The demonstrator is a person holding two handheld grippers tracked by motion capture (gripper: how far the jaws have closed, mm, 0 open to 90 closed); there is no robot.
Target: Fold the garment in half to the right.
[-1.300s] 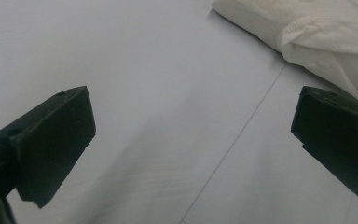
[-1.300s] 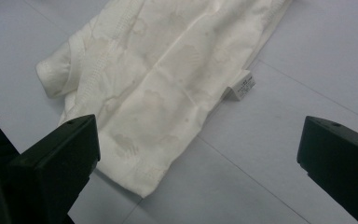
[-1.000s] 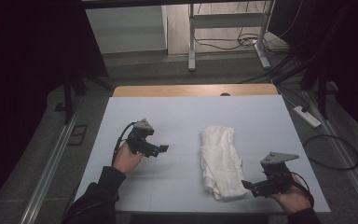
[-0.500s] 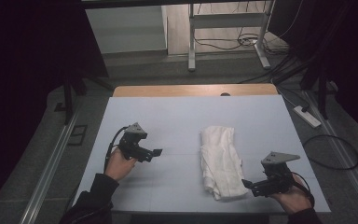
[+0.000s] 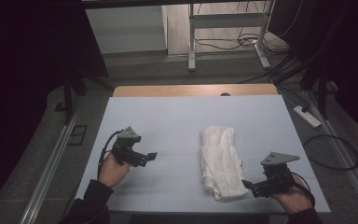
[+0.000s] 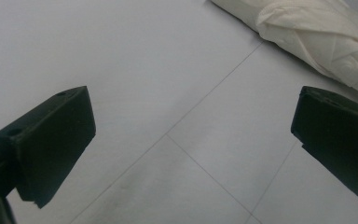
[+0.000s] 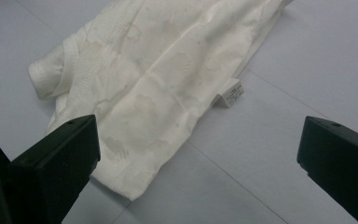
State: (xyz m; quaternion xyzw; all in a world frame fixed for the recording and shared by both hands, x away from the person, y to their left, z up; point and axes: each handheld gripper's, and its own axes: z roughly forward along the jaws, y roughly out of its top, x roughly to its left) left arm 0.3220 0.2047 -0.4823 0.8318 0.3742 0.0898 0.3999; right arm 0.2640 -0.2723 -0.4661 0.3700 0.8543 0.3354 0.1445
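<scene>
With both jaw pairs spread wide and empty, bring right gripper (image 5: 248,184) onto folded white cloth (image 5: 220,161) at its ten o'clock, pinching near corner; keep left gripper (image 5: 152,155) ready.

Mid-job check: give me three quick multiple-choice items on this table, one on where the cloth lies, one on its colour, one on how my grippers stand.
1. The cloth lies nearer:
A. the left gripper
B. the right gripper
C. the table's far edge

2. The cloth is:
A. white
B. blue
C. black

3. The jaws are:
A. both shut
B. both open
C. one shut on cloth

Key: 1 B, its near end lies beside the right gripper, well clear of the left gripper. 2 A, creamy white on the pale table. 3 B, both gripper views show wide gaps holding nothing.
</scene>
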